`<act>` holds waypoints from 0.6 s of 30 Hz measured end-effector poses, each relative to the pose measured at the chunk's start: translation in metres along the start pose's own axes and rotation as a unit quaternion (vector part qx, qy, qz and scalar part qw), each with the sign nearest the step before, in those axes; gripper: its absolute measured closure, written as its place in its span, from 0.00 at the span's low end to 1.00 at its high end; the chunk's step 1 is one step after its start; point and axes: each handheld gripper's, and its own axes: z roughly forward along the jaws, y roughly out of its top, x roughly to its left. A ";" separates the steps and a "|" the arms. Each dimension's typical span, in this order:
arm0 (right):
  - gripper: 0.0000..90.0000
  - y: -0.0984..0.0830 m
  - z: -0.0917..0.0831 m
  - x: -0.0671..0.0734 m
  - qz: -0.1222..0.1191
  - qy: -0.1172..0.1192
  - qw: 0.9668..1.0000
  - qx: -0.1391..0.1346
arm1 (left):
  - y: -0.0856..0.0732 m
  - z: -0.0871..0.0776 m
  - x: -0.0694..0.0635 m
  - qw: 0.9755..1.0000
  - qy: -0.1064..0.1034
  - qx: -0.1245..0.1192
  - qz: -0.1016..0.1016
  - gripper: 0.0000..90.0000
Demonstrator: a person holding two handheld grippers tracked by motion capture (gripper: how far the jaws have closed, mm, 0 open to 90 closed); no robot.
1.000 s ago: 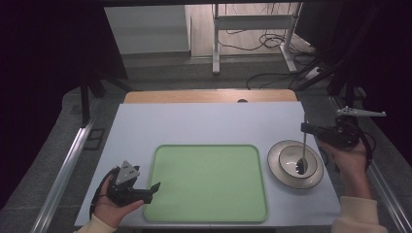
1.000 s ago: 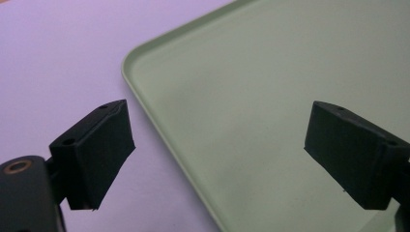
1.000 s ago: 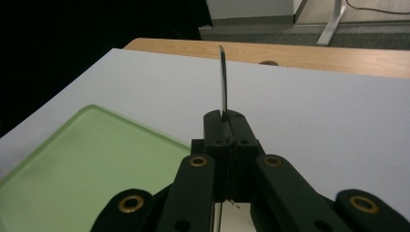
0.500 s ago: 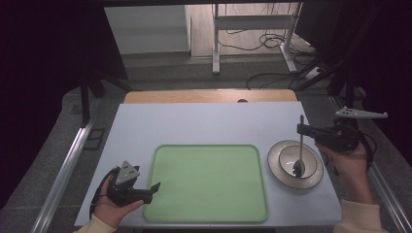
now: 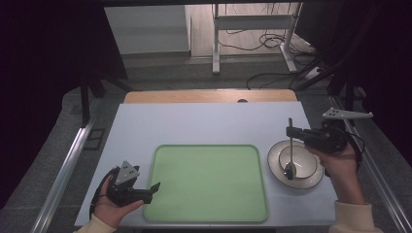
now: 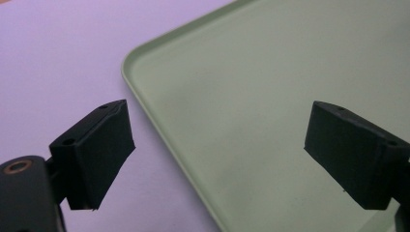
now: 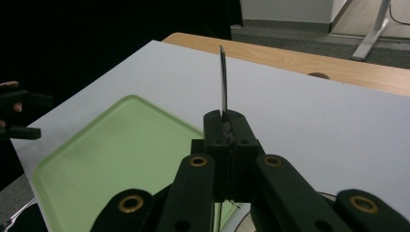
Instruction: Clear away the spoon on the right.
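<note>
High view: right gripper [image 5: 297, 132] clamped on spoon [image 5: 290, 150], held upright, bowl-end over dish [image 5: 277, 162] nr table's right edge; tray [image 5: 210, 182] lies to its left. Left gripper [image 5: 154, 187] jaws apart.

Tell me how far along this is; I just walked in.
Done: the right gripper has clamped the spoon. In hand: the spoon hangs upright, its bowl over the dish. Left: setting it down somewhere, perhaps the bare green tray, where the left gripper waits open at the edge.
</note>
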 end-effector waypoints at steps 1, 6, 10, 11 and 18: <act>0.98 0.000 0.001 0.001 -0.003 0.001 1.000 0.001 | 0.000 0.000 0.000 1.000 0.000 0.000 0.000 0.11; 0.98 0.002 0.003 0.007 -0.006 0.008 1.000 0.003 | 0.000 0.000 0.000 1.000 0.000 -0.001 -0.001 0.11; 0.98 0.002 0.005 0.012 -0.012 0.016 1.000 0.007 | 0.000 0.000 0.000 1.000 -0.001 0.000 0.000 0.11; 0.98 0.003 0.006 0.014 -0.013 0.018 1.000 0.009 | 0.000 0.000 0.000 1.000 -0.001 0.000 0.000 0.11; 0.98 0.003 0.012 0.023 -0.016 0.026 0.999 0.014 | 0.000 0.000 0.000 1.000 -0.001 0.000 0.000 0.11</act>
